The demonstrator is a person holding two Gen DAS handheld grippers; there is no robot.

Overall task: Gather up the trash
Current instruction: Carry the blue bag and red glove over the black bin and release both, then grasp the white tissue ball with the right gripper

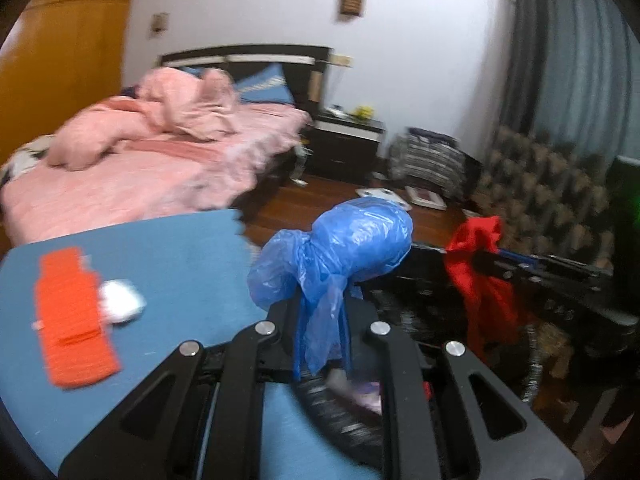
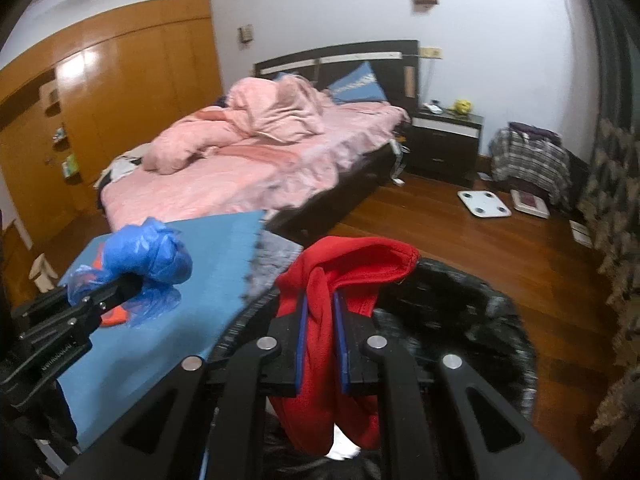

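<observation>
A knotted blue plastic bag (image 1: 360,240) hangs from my left gripper (image 1: 320,312), which is shut on the bag's crumpled neck. In the right wrist view the same blue bag (image 2: 148,256) and left gripper (image 2: 120,288) sit at the left over the blue table (image 2: 216,264). My right gripper (image 2: 320,320) is shut on a red fabric bundle (image 2: 344,264) pinched between its blue pads. The red bundle (image 1: 480,272) also shows at the right in the left wrist view. Both loads hang above or beside a black trash bag (image 2: 460,312) with an open mouth.
An orange flat item (image 1: 72,320) and a white wad (image 1: 120,300) lie on the blue table (image 1: 180,248). Beyond are a bed with pink bedding (image 2: 248,160), a dark nightstand (image 2: 444,144), a white scale (image 2: 484,202) on the wooden floor, and a wardrobe (image 2: 120,92).
</observation>
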